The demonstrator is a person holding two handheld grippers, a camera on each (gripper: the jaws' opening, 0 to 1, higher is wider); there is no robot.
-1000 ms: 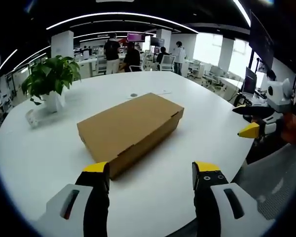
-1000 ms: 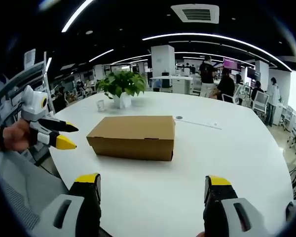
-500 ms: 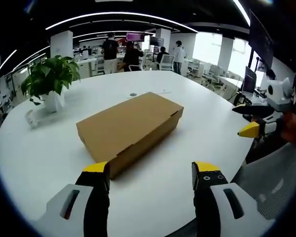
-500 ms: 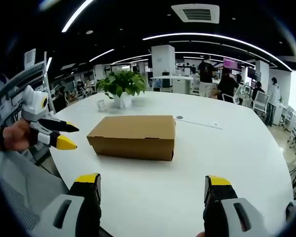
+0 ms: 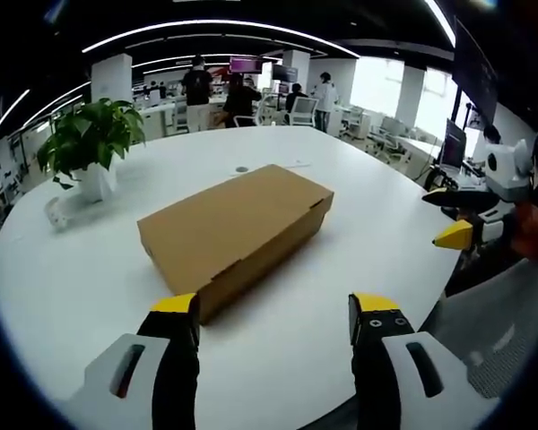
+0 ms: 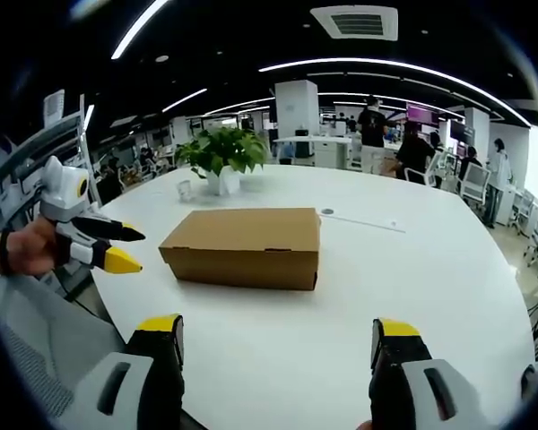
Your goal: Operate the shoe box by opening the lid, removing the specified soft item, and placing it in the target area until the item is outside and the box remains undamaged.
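A white round table [image 5: 90,296] is spreading across the lower half of both views. A leafy green plant [image 5: 88,134] in a white pot [image 5: 97,184] is standing at upper left of the left gripper view, and just below-left of it a small white object [image 5: 57,213] is lying on the tabletop. In the right gripper view the plant [image 6: 222,150] is sitting above centre, with a small clear cup [image 6: 184,190] just to its left. A small round insert [image 5: 242,169] is showing in the tabletop above centre. People [image 6: 373,134] are standing and sitting among desks in the background, under curved ceiling lights [image 6: 386,67].
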